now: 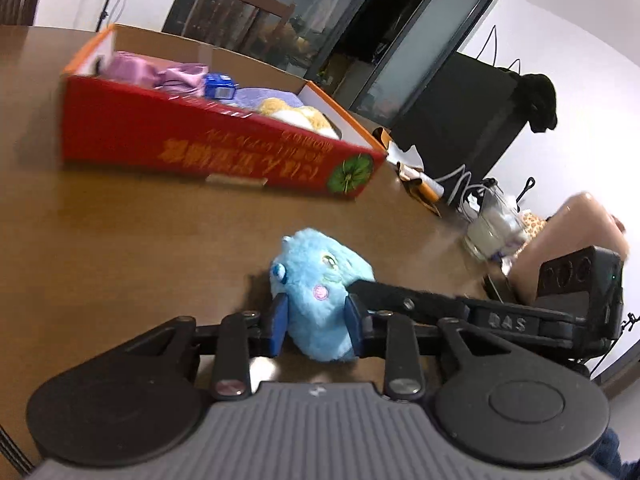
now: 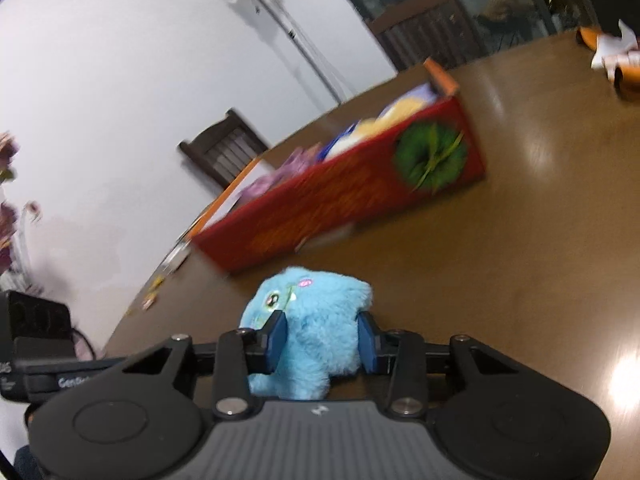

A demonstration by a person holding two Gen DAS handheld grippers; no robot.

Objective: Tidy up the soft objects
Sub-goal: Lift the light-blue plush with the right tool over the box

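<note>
1. Table (image 1: pixel 120 240): brown wood; bare surface lies between the box and both grippers. Its right edge carries clutter in the left wrist view.
2. Red cardboard box (image 1: pixel 208 140): open top, already holding purple, blue and yellow soft items. It is motion-blurred in the right wrist view.
3. Blue plush toy (image 1: pixel 320 300): fluffy, pink cheek spot, green eye. It sits on the table, near the box; its underside is hidden.
4. Left gripper (image 1: pixel 318 322): jaws narrowed, pads pressing the plush's sides.
5. Right gripper (image 2: pixel 322 342): jaws likewise narrowed, clamping the same plush.
</note>
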